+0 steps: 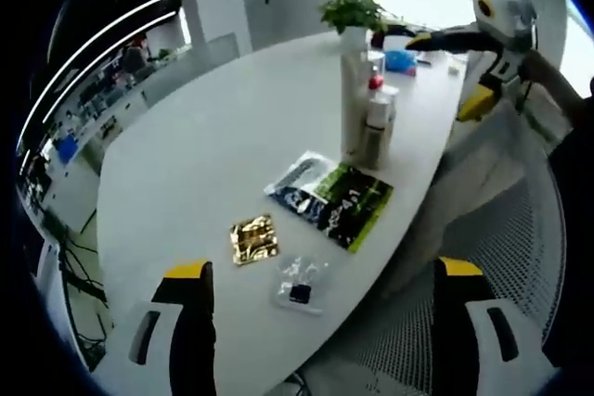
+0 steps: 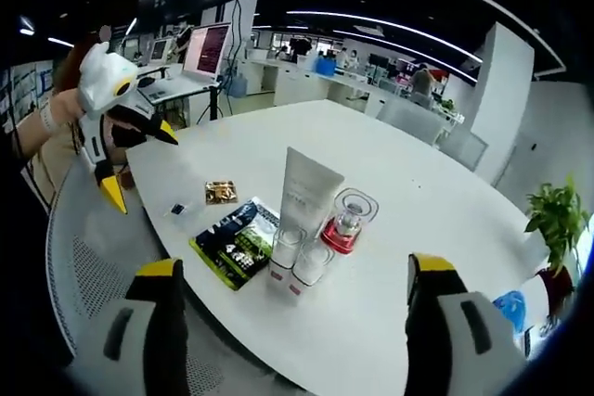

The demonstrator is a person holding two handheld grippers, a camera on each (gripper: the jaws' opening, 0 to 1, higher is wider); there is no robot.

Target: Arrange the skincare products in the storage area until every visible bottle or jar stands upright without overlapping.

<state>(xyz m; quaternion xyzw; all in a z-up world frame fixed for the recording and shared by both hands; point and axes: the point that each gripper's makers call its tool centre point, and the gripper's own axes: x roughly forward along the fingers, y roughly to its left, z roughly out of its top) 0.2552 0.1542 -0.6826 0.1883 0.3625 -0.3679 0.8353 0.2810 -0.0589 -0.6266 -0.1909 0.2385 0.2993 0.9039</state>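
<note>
Now we close in on the tall tube (image 2: 306,194) slowly, both grippers' fingers spread and empty, avoiding bumping neighbouring bottles (image 2: 299,261).

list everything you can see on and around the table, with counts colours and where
round white table: 1, white, centre
tall white tube: 1, white, upright mid-table
small white-capped bottles: 2, white, in front of the tube
clear jar with red base: 1, clear and red, right of the tube in the right gripper view
green-black sachet: 1, by the near edge
blue-white sachet: 1, beside the green-black one
gold foil packet: 1, gold
clear packet: 1, near edge
potted plant: 1, green, far end
left gripper: yellow-tipped jaws apart
right gripper: jaws apart
</note>
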